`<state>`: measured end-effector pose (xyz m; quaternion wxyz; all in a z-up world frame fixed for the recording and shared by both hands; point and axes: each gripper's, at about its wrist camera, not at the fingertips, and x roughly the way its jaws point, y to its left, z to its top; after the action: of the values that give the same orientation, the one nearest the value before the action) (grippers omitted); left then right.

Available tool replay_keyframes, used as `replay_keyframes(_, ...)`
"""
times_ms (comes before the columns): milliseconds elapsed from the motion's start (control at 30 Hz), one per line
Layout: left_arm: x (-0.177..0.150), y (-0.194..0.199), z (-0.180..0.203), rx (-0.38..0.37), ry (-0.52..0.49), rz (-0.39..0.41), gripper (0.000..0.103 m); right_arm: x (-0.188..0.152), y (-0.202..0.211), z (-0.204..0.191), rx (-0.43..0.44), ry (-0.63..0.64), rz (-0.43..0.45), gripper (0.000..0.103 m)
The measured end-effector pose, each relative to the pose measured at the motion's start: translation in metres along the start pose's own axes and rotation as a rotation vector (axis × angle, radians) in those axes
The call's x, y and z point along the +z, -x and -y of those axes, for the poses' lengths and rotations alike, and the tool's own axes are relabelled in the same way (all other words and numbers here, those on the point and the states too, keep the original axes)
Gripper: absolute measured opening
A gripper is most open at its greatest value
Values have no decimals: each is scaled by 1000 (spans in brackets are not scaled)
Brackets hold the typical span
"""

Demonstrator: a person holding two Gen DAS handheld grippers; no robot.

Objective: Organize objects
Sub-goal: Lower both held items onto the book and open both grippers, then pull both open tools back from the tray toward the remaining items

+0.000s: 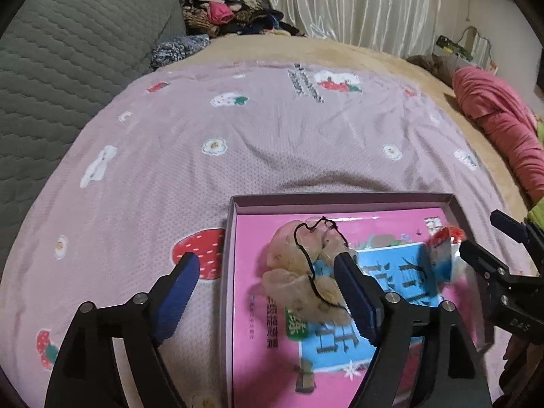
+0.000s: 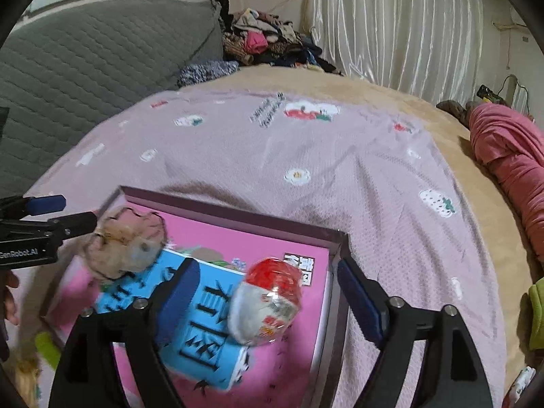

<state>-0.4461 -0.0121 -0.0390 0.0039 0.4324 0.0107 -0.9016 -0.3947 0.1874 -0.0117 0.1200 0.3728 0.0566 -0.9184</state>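
A shallow purple box (image 1: 343, 200) lies on the bed with a pink and blue book (image 1: 258, 306) flat inside it. A beige scrunchie with a black cord (image 1: 299, 272) rests on the book. A red and white wrapped egg toy (image 2: 268, 302) lies on the book in the right wrist view; it also shows in the left wrist view (image 1: 442, 248). My left gripper (image 1: 268, 292) is open, one finger outside the box's left wall and one beside the scrunchie. My right gripper (image 2: 265, 292) is open, its fingers on either side of the egg toy.
The box sits on a lilac strawberry-print blanket (image 1: 238, 142) over a tan bed cover (image 2: 391, 102). A grey quilted headboard (image 1: 61, 54), a pile of clothes (image 1: 224, 13), a white curtain (image 2: 391, 23) and a rolled pink cloth (image 2: 510, 149) surround the bed.
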Motion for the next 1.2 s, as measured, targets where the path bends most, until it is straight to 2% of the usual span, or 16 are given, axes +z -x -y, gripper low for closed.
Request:
replay_keyframes(300,-22,67,-10,-34,11,51,102,0,87,-29,-9,19,87,96)
replay_keyframes(500,-36,106,-20,-54,48,66,102,-7,129,-52,-7,40,124,97)
replay_keyframes(633,-44,130,-24,-57,54,83,102,-14,156,-52,12,-11,136,97)
replay_keyframes(867,-62,184,-28,-67,41,123,102,-22,209,-57,-13,-19,159,97)
replay_keyframes(967,-69,205,-27,-69,20,133,102,-24,231,-60,-22,-25,176,102)
replay_keyframes(1200,-91,247,-21,-80,-19,155,102,-28,277,-75,-34,-16,195,102)
